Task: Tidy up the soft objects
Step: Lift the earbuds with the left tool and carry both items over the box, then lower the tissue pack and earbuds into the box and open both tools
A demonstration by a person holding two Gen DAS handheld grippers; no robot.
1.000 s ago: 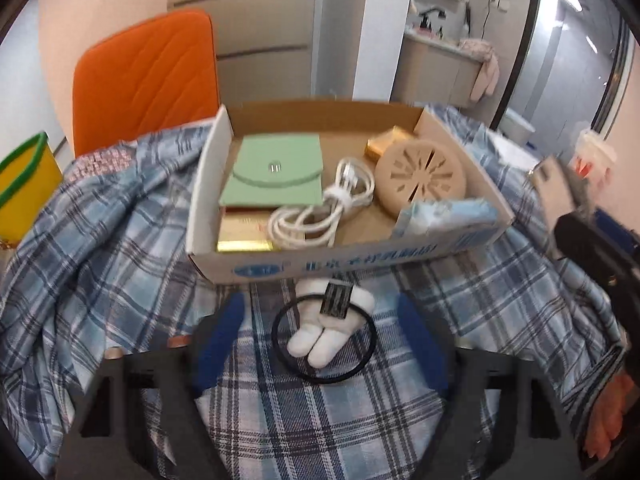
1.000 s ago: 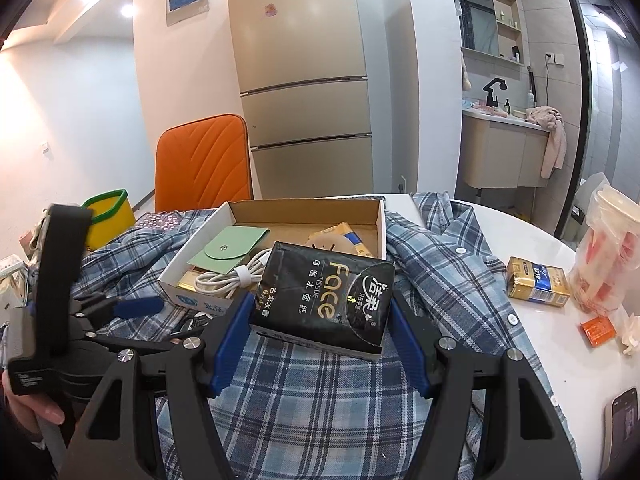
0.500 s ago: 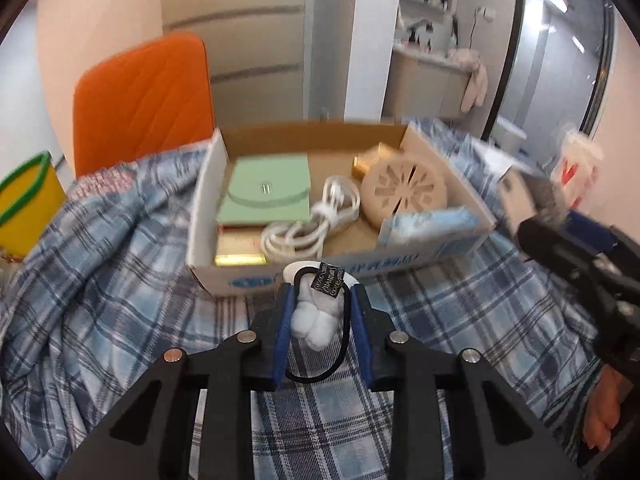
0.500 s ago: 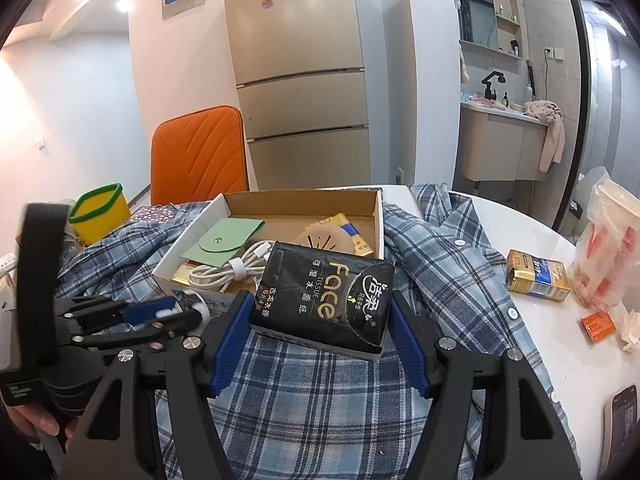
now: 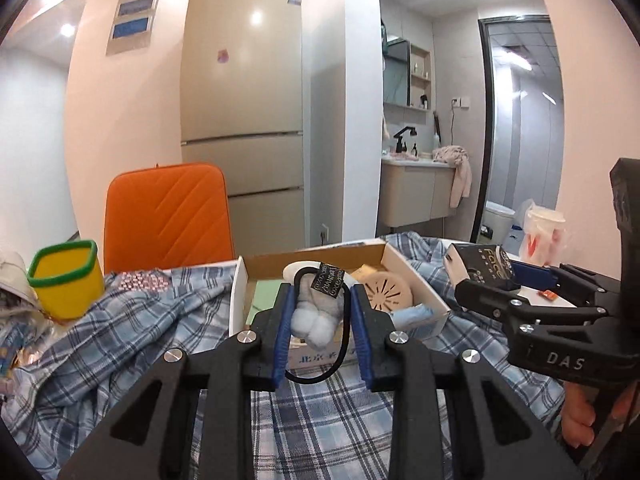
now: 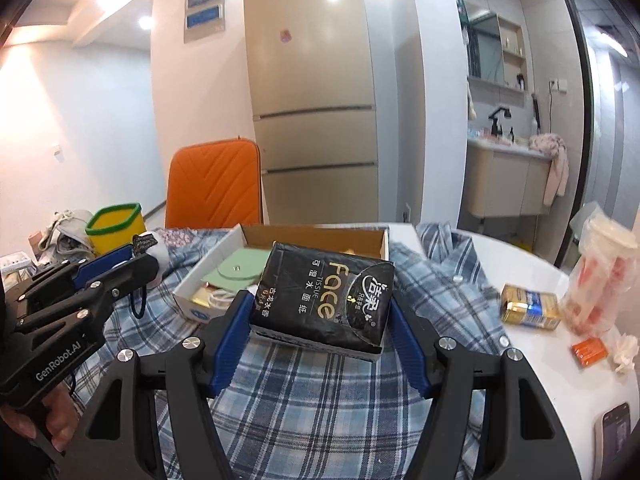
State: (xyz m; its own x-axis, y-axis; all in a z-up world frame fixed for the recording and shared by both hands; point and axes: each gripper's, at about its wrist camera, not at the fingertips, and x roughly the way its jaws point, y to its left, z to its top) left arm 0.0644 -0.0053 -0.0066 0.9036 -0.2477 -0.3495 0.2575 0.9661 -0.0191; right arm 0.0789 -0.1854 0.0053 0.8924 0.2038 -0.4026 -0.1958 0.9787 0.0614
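We've got both hands loaded here. Our left gripper [image 5: 320,322] has its fingers clenched on the white fluffy hair tie [image 5: 314,316], its black elastic loop dangling below the pads, lifted clear of the plaid shirt [image 5: 132,332] and hanging right in front of the cardboard box [image 5: 416,280] at 12 o'clock. That looks like the drop-off: the box already holds a green pouch [image 6: 236,268], a white cable [image 6: 218,298] and a round beige disc [image 5: 386,290], so we'd judge the hair tie goes in next.

Our right gripper [image 6: 320,316] is squeezing the black tissue pack [image 6: 324,292] by its two short sides, held level above the shirt, with the box just beyond at 12 o'clock. Holding it flat keeps the soft pack from sagging out of the pads.

Over at 3 o'clock on the bare white table [image 6: 560,344] sit a gold packet [image 6: 530,310] and a bagged cup [image 6: 604,276], well apart from the action. The yellow tub [image 5: 66,280] waits at 9 o'clock.
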